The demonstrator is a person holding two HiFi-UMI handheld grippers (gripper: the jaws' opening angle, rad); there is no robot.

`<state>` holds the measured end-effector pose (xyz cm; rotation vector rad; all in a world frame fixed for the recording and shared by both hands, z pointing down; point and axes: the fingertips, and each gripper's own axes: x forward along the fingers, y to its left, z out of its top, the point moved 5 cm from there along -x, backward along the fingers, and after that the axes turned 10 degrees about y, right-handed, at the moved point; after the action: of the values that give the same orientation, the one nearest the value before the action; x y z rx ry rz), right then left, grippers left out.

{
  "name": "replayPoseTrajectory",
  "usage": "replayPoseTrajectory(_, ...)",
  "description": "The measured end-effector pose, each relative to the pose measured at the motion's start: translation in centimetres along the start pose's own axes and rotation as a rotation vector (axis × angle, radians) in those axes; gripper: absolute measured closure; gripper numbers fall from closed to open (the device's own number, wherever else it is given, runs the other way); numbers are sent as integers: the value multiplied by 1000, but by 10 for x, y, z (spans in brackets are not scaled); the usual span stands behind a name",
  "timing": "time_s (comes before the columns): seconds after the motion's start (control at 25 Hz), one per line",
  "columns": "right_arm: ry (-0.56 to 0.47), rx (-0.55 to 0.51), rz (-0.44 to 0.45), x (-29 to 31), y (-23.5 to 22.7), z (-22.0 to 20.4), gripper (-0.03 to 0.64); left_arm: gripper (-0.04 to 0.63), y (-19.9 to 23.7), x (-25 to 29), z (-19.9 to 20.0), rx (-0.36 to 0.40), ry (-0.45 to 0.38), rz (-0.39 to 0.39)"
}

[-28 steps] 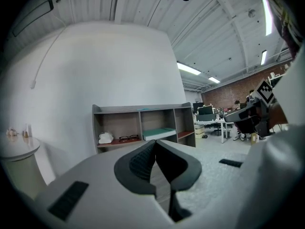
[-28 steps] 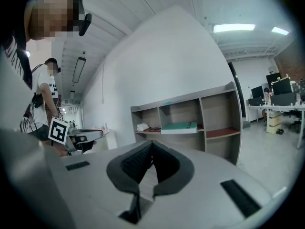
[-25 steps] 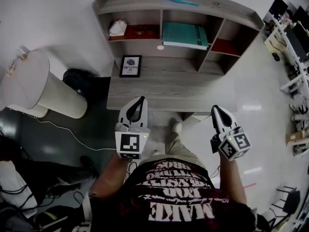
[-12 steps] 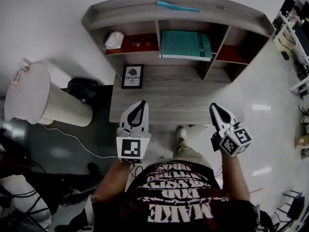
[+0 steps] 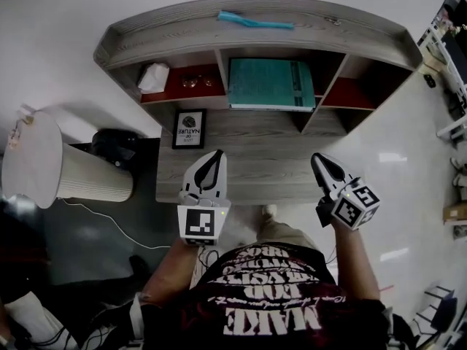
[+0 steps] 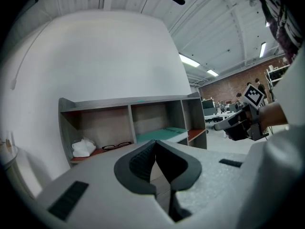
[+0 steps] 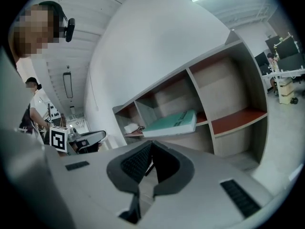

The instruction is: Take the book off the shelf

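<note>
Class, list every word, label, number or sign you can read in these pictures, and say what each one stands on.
"NATURE": on the small black-framed print on the grey wooden desk; the line above it is too small.
"MAKE": upside down on the person's dark T-shirt; its other lines are unclear.
Flat teal book: cover print too small to read.

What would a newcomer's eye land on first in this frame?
The teal book lying flat in the middle compartment of the shelf stands out most against the grey wood. Nearer the person, over the front edge of the desk, the left gripper and right gripper point toward the shelf, both shut and empty. A framed picture sits at the desk's left end.
</note>
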<state>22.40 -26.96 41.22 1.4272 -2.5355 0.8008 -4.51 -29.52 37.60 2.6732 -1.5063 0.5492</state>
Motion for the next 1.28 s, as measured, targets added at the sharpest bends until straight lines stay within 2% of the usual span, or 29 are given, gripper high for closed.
replayPoseTrajectory(0.36,39,38,7,34,-39,22,592,588,16,42,2,-23,39,23)
replayPoseTrajectory(0.56,58,96,26,51,-59,30,511,588,24,61,4,-31,59,32)
replayPoseTrajectory(0.68,60,161,47,62,-72,35,424,588,27,73,6,-39,68,34)
replayPoseTrajectory(0.88,63,253,93,83,-88,45,331,588,35,88,6,-35,81,45)
replayPoseTrajectory(1.04,54,322,106,95,-105,52,305,588,40,100,9,-21,88,46)
replayPoseTrajectory(1.28,65,412,122,113,-120,55,279,588,46,109,1,-47,108,61)
